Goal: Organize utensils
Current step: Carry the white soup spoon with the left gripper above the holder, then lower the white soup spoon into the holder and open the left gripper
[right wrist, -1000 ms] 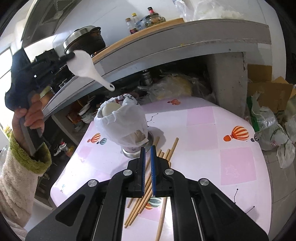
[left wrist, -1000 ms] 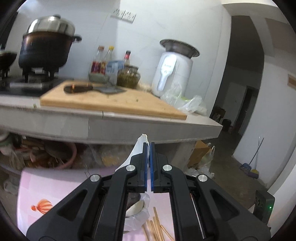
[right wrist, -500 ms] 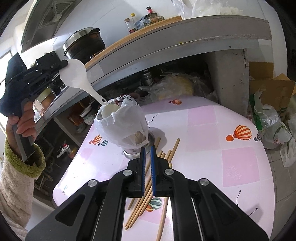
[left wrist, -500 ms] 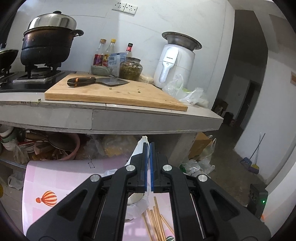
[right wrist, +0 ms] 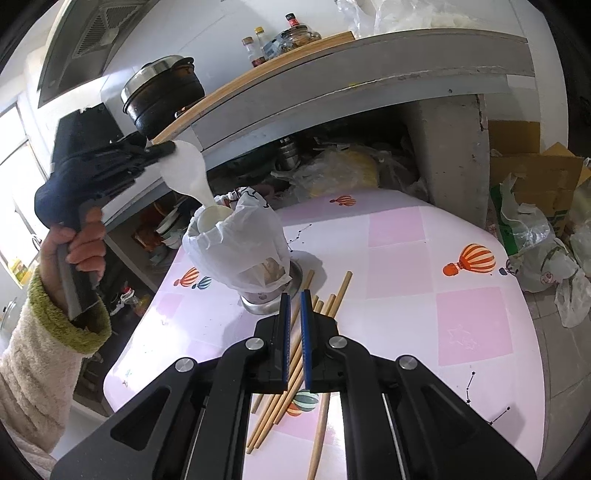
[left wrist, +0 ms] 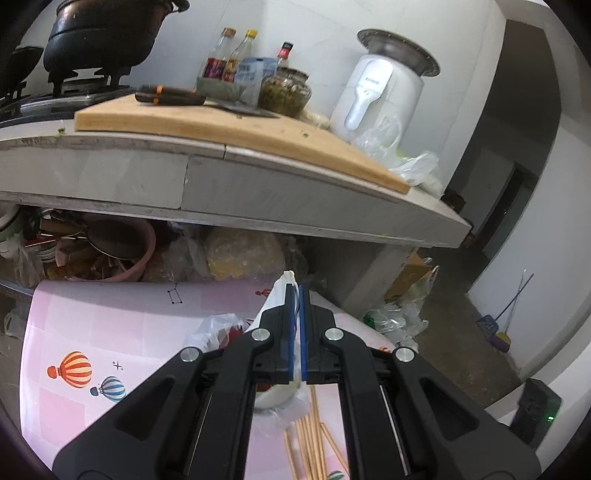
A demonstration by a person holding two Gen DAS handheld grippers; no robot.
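White plastic spoon (right wrist: pixel 190 173) sits clamped in the left gripper (right wrist: pixel 168 147), its handle tip inside the bag-lined cup (right wrist: pixel 240 243) below. The right gripper (right wrist: pixel 294 339) hangs nearly closed, empty, above the chopsticks (right wrist: pixel 295 354).

Beyond the gripper, a grey concrete counter (left wrist: pixel 236 192) meets a white wall (left wrist: pixel 321 33), with a dark doorway (left wrist: pixel 506 206) on the right above bare grey floor (left wrist: pixel 454 321).

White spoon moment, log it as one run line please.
left hand-held gripper: shut on white spoon | spoon handle tip in bagged holder | right hand-held gripper: shut, empty | chopsticks on table
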